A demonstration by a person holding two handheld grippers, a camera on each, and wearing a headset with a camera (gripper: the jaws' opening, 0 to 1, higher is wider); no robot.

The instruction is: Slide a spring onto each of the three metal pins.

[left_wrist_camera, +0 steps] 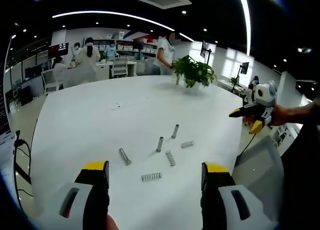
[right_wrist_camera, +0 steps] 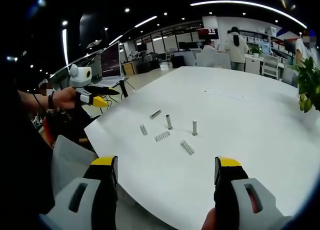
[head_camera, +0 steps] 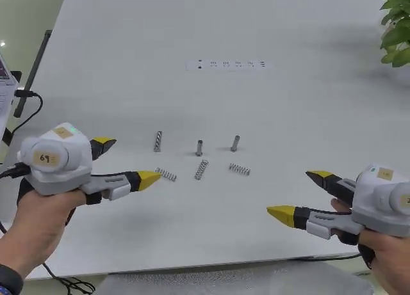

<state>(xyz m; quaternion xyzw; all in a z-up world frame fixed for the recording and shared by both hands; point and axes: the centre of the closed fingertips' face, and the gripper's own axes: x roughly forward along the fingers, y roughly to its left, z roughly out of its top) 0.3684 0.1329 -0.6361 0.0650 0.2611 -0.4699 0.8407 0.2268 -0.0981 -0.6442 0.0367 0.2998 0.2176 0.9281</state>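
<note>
Both grippers are recorded with their jaws spread apart and nothing held between them. In the head view the left gripper (head_camera: pixel 131 159) is held at the lower left of the frame and the right gripper (head_camera: pixel 298 193) at the lower right, both over the white table (head_camera: pixel 288 109) and well apart from the parts. Three metal pins are found in a row at the centre of the frame: the left pin (head_camera: pixel 157 141), the middle pin (head_camera: pixel 199 148) and the right pin (head_camera: pixel 235 143). The middle and right pins are seen standing upright. The left pin is shown slanted in both gripper views, and whether it leans or lies flat cannot be told. Three springs are laid flat on the table just below the pins: the left spring (head_camera: pixel 166 174), the middle spring (head_camera: pixel 201 169) and the right spring (head_camera: pixel 239 169). Each spring is kept separate from the pins. A plant (head_camera: pixel 392 23) is noted at the upper right corner.
</note>
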